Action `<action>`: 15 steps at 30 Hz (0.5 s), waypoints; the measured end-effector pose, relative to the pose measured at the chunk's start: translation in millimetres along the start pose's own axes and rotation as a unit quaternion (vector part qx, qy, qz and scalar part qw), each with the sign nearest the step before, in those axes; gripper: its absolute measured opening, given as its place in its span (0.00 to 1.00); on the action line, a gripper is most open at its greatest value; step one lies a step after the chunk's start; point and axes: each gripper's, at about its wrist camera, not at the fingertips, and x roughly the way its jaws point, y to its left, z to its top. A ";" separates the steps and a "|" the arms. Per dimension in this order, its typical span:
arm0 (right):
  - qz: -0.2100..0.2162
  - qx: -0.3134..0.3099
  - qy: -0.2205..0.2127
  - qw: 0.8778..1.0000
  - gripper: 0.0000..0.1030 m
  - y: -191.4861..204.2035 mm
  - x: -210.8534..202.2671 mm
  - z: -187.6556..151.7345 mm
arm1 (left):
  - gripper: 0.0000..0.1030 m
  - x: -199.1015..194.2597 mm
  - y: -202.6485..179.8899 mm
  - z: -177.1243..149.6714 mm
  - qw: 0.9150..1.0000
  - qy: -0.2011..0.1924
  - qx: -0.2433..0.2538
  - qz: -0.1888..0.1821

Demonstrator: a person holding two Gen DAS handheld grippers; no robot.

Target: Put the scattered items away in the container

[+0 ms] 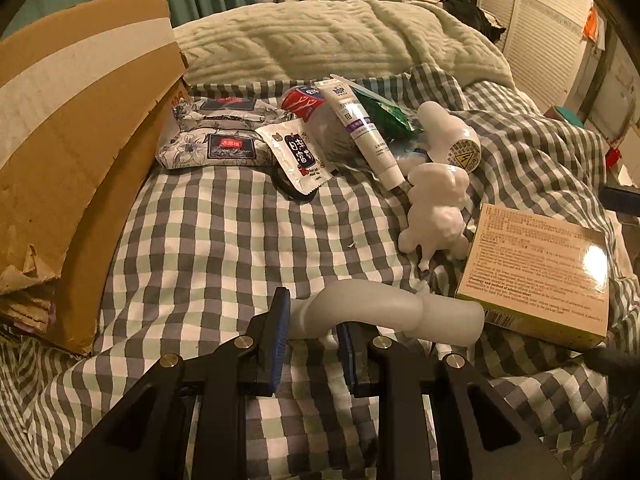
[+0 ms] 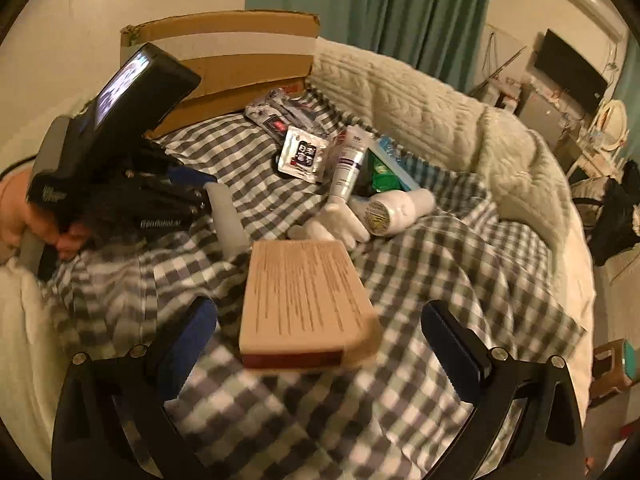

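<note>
My left gripper [image 1: 312, 320] is shut on the narrow end of a white translucent bottle [image 1: 400, 316] that lies sideways low over the checked bedspread. The right wrist view shows that same gripper [image 2: 192, 196] and the bottle [image 2: 230, 216] at the left, with a hand on the handle. My right gripper [image 2: 318, 310] stands wide open. A flat tan printed box [image 2: 304, 296] lies between and just ahead of its blue pads, untouched. The open cardboard box [image 1: 80, 120] stands at the left on the bed, and it shows at the back [image 2: 224, 60] in the right wrist view.
Scattered on the bedspread are a floral tissue pack [image 1: 216, 136], a white sachet [image 1: 296, 160], a toothpaste tube [image 1: 360, 128], a green packet [image 1: 384, 116], a white figure [image 1: 436, 212] and a white cylinder with a warning sticker [image 1: 452, 136]. A cream blanket [image 1: 320, 40] lies behind.
</note>
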 end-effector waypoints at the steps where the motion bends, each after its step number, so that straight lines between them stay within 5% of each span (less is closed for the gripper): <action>1: 0.009 -0.002 0.002 1.000 1.00 1.1 5.9 4.2 | 0.23 -0.4 0.5 0.0 1.000 0.000 -0.001 -0.001; 6: 0.028 0.014 0.074 0.997 0.97 7.7 53.1 14.1 | 0.22 -4.2 6.6 0.1 1.000 -0.005 -0.017 -0.011; 8: 0.010 0.015 0.093 0.995 0.77 10.7 62.8 12.1 | 0.22 -5.8 8.6 -0.1 1.000 -0.008 -0.023 -0.013; 15: -0.064 0.033 0.059 0.996 0.75 13.7 38.9 18.2 | 0.20 -21.3 11.7 1.8 0.999 -0.031 -0.029 -0.018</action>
